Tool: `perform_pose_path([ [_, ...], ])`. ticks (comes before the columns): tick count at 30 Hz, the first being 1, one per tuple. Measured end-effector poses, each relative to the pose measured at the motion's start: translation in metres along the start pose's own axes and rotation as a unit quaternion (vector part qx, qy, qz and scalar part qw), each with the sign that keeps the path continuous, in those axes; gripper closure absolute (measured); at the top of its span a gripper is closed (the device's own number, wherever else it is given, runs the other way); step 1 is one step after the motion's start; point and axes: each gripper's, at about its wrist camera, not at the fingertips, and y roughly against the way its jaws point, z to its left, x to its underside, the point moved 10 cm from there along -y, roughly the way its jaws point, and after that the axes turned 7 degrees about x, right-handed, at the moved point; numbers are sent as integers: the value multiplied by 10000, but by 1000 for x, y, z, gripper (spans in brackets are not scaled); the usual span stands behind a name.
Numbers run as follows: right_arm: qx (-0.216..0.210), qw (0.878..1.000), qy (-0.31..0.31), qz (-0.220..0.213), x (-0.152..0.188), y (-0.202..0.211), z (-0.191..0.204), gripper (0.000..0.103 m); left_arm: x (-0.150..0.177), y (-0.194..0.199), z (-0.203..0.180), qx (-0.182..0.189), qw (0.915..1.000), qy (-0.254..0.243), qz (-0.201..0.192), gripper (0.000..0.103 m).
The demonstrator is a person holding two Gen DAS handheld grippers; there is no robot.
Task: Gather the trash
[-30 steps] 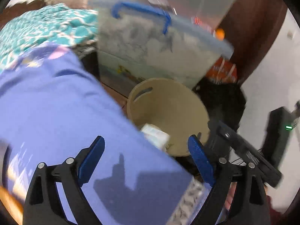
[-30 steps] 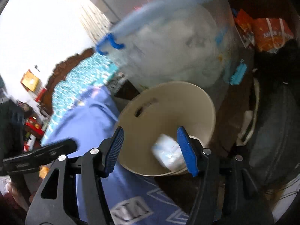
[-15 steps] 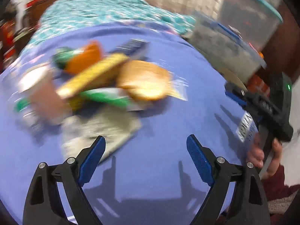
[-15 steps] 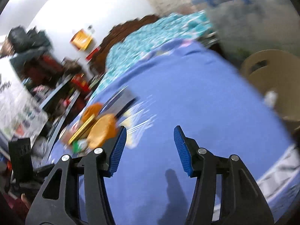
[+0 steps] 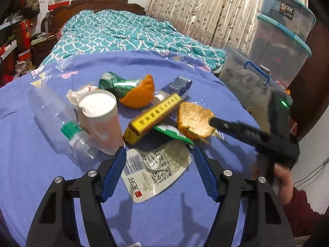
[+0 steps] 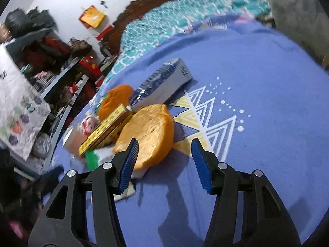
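Note:
A pile of trash lies on a blue bedsheet (image 5: pixel 144 222): a flat silver wrapper with a barcode (image 5: pixel 156 168), a clear plastic bottle (image 5: pixel 61 127), a paper cup (image 5: pixel 98 117), a yellow box (image 5: pixel 152 119), an orange sponge (image 5: pixel 195 119), orange peel (image 5: pixel 139 96) and a dark blue carton (image 5: pixel 178 86). My left gripper (image 5: pixel 159 173) is open and empty, low over the silver wrapper. My right gripper (image 6: pixel 162 160) is open and empty, with the orange sponge (image 6: pixel 148 135) by its left finger. The right gripper also shows in the left wrist view (image 5: pixel 213 121), its tip at the sponge.
A teal patterned blanket (image 5: pixel 123 35) lies further up the bed. Stacked clear storage boxes (image 5: pixel 283 37) stand to the right of the bed. Cluttered shelves (image 6: pixel 51 61) stand to the left. A tan bin rim (image 5: pixel 259 119) shows behind the right gripper.
Both grippers swung away from the tan bin, where a white piece of trash lay, back to the bed. Both now sit low by the trash pile, open throughout.

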Motion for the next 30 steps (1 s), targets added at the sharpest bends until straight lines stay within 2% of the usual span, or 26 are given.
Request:
perform_pose_path([
  [1,-87,9999,-7,143,-1,-7,6,82,2,-1,1,-13,10000,-23,36,42],
  [2,-113,9997,-5,220,0,-10,7,87,3,-3,1,-33,10000,-40,59,42],
  [4,44,10000,51,11,-2,-2,1,89,1,-1,3,-84,9999,-49,36,42],
  [9,412,9969,-259,-619,-2,40,-35,90,-4,-9,-2,-21,9999,-106,105,42],
  [12,619,9948,-378,-718,13,56,-59,90,0,-34,-17,262,9983,-61,514,42],
  [14,519,9951,-464,-707,15,58,-61,90,-1,-49,-24,420,9966,69,709,42],
  [18,575,9952,-311,-726,16,58,-58,86,-16,-68,-27,598,9939,572,735,40],
  [19,582,9956,-226,-704,17,57,-54,74,-18,-70,-25,606,9930,703,729,40],
  [20,541,9964,-169,-635,15,54,-53,36,-21,-75,-20,612,9912,910,740,41],
  [21,500,9974,-108,-505,18,50,-49,17,-21,-79,-16,600,9892,1090,779,42],
  [22,480,9974,-76,-533,16,50,-48,10,-19,-84,-11,559,9869,1269,830,58],
  [23,461,9967,1,-664,14,54,-45,10,-18,-87,-7,540,9850,1384,879,88],
  [24,500,9960,69,-740,14,56,-44,9,-16,-92,-4,572,9820,1527,951,95],
  [26,537,9961,175,-678,18,54,-40,10,-16,-92,-1,663,9786,1745,871,99],
  [30,584,9956,369,-631,20,51,-34,9,-17,-79,-15,746,9818,1600,699,101],
])
